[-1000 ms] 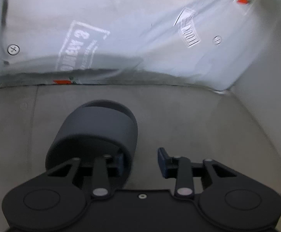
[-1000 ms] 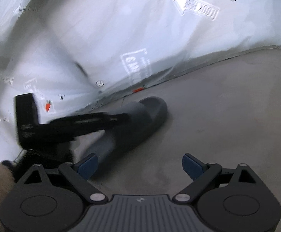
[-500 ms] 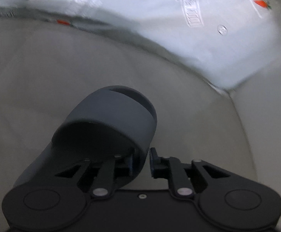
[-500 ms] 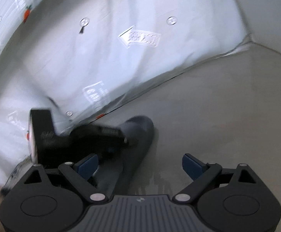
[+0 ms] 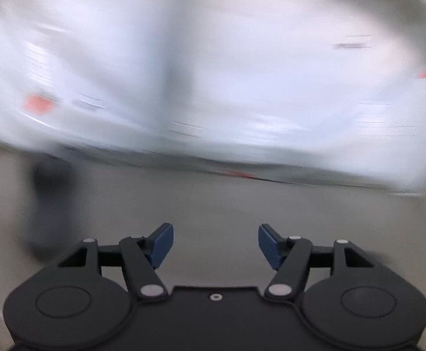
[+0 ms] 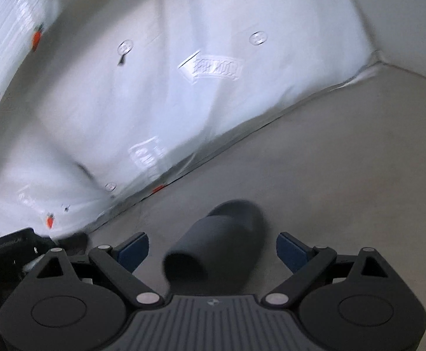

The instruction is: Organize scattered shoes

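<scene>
A dark grey slipper (image 6: 221, 242) lies on the grey floor (image 6: 344, 175), toe pointing away, near the sheeted wall. My right gripper (image 6: 213, 250) is open, one finger on either side of the slipper's heel end, and the pads do not touch it. My left gripper (image 5: 215, 242) holds nothing and its jaws are opening over bare floor. The left wrist view is heavily motion-blurred. A dark smear (image 5: 51, 193) at its left may be the slipper. Part of the left tool's black body (image 6: 8, 248) shows at the right wrist view's left edge.
A white plastic sheet (image 6: 183, 87) printed with labels and small orange carrots hangs down to the floor behind the slipper. It meets a plain wall (image 6: 403, 14) in a corner at the right. Grey floor (image 5: 213, 199) stretches in front of the left gripper.
The left gripper let go of the slipper, opened and swung away fast, blurring its view. The slipper now lies on the floor between the right gripper's open fingers.
</scene>
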A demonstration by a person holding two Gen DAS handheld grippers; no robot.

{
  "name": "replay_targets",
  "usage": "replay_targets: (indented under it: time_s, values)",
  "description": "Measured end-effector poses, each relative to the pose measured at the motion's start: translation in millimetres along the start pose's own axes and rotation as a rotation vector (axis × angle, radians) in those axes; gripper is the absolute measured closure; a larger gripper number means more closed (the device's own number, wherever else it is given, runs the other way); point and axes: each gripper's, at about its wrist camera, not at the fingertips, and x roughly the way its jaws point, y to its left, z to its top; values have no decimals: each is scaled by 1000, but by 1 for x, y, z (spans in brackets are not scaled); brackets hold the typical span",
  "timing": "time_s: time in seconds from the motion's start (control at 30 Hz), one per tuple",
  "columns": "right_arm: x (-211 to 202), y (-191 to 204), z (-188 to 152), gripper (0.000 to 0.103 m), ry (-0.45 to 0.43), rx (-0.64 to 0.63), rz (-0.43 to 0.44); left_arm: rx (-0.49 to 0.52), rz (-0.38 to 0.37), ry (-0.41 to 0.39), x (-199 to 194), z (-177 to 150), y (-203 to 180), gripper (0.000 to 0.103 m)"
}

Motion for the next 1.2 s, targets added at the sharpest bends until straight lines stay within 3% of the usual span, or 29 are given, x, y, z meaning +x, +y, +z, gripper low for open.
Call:
replay_targets:
  time_s: [0.07,0.17,0.3,0.33,0.37,0.4,0.53,0.7,0.87,0.97,1.0,1.07,1.2]
  values:
    - [11,18,4,9,31,-41,23,-94,73,49,51,5,39,39]
    - [26,39,9,9,66,-102,36,-264,73,83,118,13,90,43]
    - [51,72,13,9,129,-199,52,-272,133,74,158,28,114,45]
    - [59,80,14,9,144,-222,45,-255,145,57,166,32,115,54]
    - [64,85,15,9,150,-237,41,-245,148,34,172,36,116,70]
    - [66,90,14,9,152,-248,40,-258,114,12,174,37,120,92]
    - [73,99,13,9,161,-270,42,-332,113,-39,155,31,115,93]
    - [68,104,9,9,163,-296,45,-372,60,-154,86,17,90,93]
    - [45,100,15,9,108,-275,63,-239,-143,-230,-23,-9,17,93]
    - [19,97,22,9,42,-243,72,-50,-223,-270,-74,-28,-40,91]
    - [11,96,24,9,24,-235,76,28,-243,-278,-83,-38,-61,90]
    - [-16,91,27,9,-26,-207,82,78,-270,-253,-79,-44,-82,90]
    - [-56,73,20,9,-72,-170,67,241,-319,-138,-60,-79,-149,89]
